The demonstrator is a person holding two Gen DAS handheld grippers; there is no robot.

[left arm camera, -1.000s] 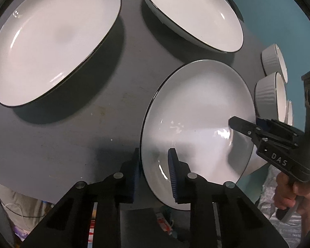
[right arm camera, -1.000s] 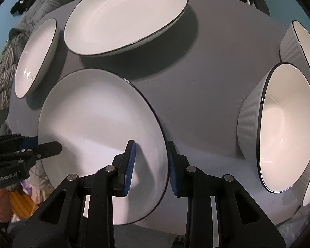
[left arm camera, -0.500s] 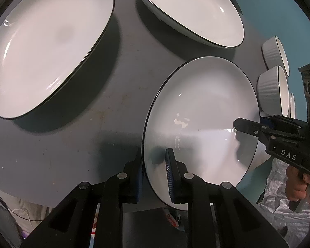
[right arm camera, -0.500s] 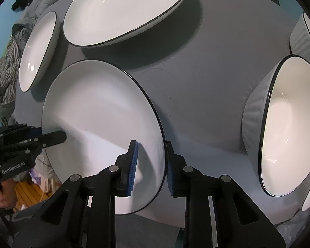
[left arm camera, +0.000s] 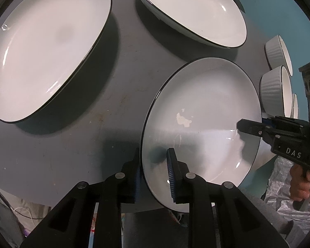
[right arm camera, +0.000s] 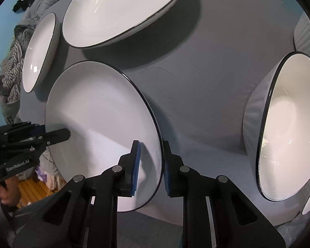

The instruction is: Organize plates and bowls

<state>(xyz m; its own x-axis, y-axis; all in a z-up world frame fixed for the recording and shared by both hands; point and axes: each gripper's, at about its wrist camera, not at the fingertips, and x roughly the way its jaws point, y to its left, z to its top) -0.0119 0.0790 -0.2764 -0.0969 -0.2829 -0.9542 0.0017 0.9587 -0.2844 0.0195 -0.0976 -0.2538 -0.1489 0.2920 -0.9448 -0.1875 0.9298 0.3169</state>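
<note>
Held plate: a round, glossy white plate (left arm camera: 202,111) with a thin black rim, shallow and smooth, lifted and tilted over the near edge of the table; a small pale smear sits near its centre.
Left gripper: the left gripper (left arm camera: 153,171) pinches the plate's near rim, one ribbed blue pad on the white face, the other finger behind the plate.
Right gripper: the right gripper (right arm camera: 149,166) grips the opposite rim of the same plate (right arm camera: 101,128), a blue ribbed pad on each side of the edge; in the left wrist view its black body shows the letters DAS.
Other plates: two larger glossy white plates with black rims, one oval-looking plate (left arm camera: 45,51) at left and one (left arm camera: 192,12) farther back, lying apart from each other on the table.
Bowls: white ribbed bowls (left arm camera: 274,91) with dark rims stand in a row at the right side of the table; the nearest bowl (right arm camera: 287,128) shows a smooth, shiny inside.
Table: a matte grey surface (left arm camera: 122,95) with faint scuffs and specks.
Surroundings: teal wall (left arm camera: 279,12) behind; striped and grey clothing (right arm camera: 14,62) heaped beyond the table.
Change: compared with a second ago, the plate sits slightly higher and farther from the bowls, both grips unchanged.
</note>
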